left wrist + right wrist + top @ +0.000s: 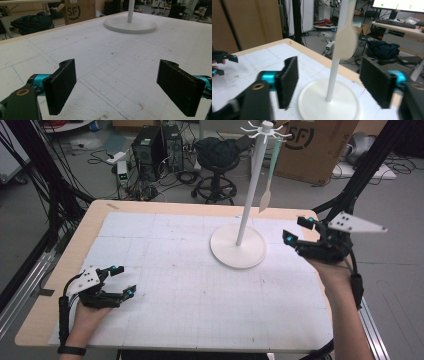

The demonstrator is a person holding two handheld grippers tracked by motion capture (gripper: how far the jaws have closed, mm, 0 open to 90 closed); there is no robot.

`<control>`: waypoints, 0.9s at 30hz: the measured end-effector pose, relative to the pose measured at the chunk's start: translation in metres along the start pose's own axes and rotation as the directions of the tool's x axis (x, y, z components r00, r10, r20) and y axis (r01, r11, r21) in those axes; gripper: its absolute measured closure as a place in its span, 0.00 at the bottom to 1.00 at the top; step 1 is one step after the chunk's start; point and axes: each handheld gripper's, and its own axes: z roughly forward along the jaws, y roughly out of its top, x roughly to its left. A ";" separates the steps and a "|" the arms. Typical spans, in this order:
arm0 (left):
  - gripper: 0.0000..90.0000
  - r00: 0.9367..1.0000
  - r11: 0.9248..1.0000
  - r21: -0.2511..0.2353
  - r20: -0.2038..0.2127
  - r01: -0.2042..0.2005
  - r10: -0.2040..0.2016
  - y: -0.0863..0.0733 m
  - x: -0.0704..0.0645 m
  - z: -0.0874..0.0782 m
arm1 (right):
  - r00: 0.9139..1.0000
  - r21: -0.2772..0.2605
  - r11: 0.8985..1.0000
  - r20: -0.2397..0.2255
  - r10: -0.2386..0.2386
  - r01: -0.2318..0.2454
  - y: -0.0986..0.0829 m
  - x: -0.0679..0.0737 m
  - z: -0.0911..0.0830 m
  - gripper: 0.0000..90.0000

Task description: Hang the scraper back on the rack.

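Note:
A white rack stands on the table: a round base, a thin pole and hooks at the top. A pale spatula with a green handle hangs from one hook; its blade is blurred in front of the pole in the right gripper view. My right gripper is held above the table's right edge, beside the rack, open and empty. My left gripper rests low over the front left of the table, open, with nothing between its pads. The rack base lies far ahead of it.
The table is covered by a white gridded mat with a wooden rim. Beyond it are computer towers, a black stool, a cardboard box and cables on the floor. Black frame struts rise at both sides.

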 end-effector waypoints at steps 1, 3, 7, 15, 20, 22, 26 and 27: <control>0.18 1.000 1.000 0.001 -0.002 -0.001 0.001 0.000 0.000 0.000 | 1.000 -0.005 1.000 -0.002 0.008 -0.008 -0.010 0.001 0.000 0.29; 0.18 1.000 1.000 0.000 -0.003 0.003 -0.003 0.000 0.000 0.000 | 0.999 -0.015 0.999 -0.009 0.042 -0.042 -0.033 0.003 0.002 0.25; 0.18 1.000 1.000 -0.002 -0.003 0.012 -0.012 0.000 0.001 0.000 | 0.995 0.007 0.995 -0.018 0.096 -0.096 -0.066 0.006 0.004 0.20; 0.18 1.000 1.000 -0.002 -0.004 0.005 -0.005 0.000 0.000 0.000 | 0.994 0.008 0.996 -0.046 0.094 -0.094 -0.114 0.019 0.005 0.18; 0.17 1.000 1.000 -0.004 -0.003 0.010 -0.010 0.000 0.001 -0.001 | 0.996 -0.002 0.996 -0.033 0.088 -0.088 -0.139 0.026 0.006 0.18; 0.17 1.000 1.000 -0.006 -0.003 0.014 -0.014 0.000 0.001 -0.001 | 0.996 0.016 0.997 -0.037 0.079 -0.078 -0.146 0.028 0.006 0.18; 0.17 1.000 1.000 -0.007 -0.004 0.022 -0.022 0.000 0.002 0.000 | 0.997 0.019 0.997 -0.027 0.079 -0.078 -0.158 0.028 0.004 0.18; 0.17 1.000 1.000 -0.006 -0.004 0.022 -0.022 0.000 0.002 0.000 | 0.997 0.017 0.997 -0.018 0.077 -0.076 -0.161 0.027 0.004 0.18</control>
